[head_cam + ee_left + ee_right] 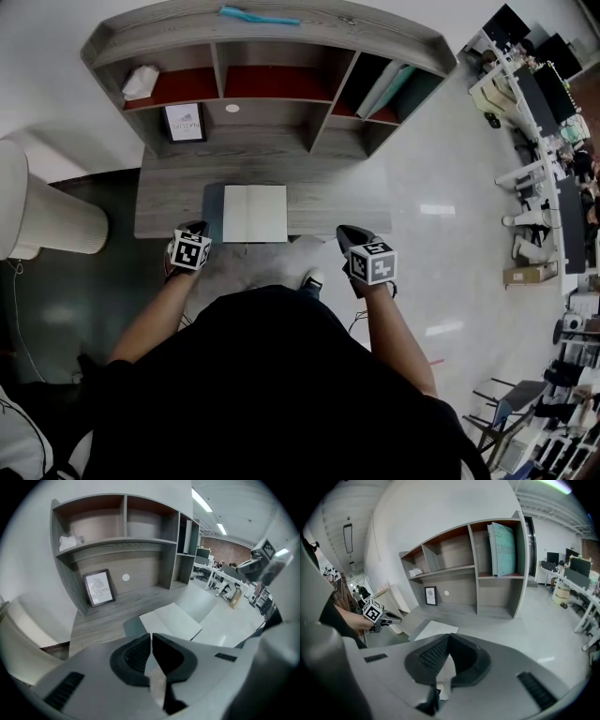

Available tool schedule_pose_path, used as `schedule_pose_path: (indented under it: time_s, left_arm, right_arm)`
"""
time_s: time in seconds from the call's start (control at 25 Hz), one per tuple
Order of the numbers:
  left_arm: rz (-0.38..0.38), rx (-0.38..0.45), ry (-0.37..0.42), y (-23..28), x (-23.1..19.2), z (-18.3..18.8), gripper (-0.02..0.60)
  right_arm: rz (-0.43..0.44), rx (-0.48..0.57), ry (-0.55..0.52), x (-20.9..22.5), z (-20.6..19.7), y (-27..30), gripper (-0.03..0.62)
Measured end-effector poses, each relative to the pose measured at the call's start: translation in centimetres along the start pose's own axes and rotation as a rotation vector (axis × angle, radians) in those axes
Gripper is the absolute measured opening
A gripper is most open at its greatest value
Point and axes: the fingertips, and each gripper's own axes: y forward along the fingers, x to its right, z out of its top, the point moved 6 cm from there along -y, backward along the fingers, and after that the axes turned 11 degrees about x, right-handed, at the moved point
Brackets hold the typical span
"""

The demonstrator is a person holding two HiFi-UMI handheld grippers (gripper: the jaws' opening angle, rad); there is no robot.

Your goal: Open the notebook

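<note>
Desk (169, 202): grey wood-grain, with a shelf unit (272, 52) of open compartments standing along its back edge. A pale ribbed cylinder (47, 220) stands on the floor at the desk's left end.

Person: stands at the desk's front edge, dark top, one gripper in each hand.

Notebook (255, 213): lies flat near the middle of the desk, close to the front edge, pale face up. A faint line runs down it left of centre. Nothing touches it.

Left gripper (194, 228): at the desk's front edge, just beside the notebook's near-left corner, not in contact. Its own view shows the jaws closed tip to tip with nothing between them.

Right gripper (347, 234): at the front edge, apart from the notebook's near-right corner. Jaws pressed together, empty.

Teal books (389, 89): leaning in the upper-right compartment.

Framed picture (185, 122): propped against the back panel under the left shelf.

Teal item (258, 15): lies on top of the shelf unit; cannot tell what it is.

White crumpled item (141, 82): in the upper-left compartment.
</note>
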Motion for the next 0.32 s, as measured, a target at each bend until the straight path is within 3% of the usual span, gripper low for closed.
schedule_pose_path:
  time_s: [0.32]
  left_arm:
    - [-0.001,0.004,-0.006,-0.09,-0.95,-0.03,0.02]
  right_arm:
    - [-0.009,0.002,0.009,-0.36,0.6,0.17,0.002]
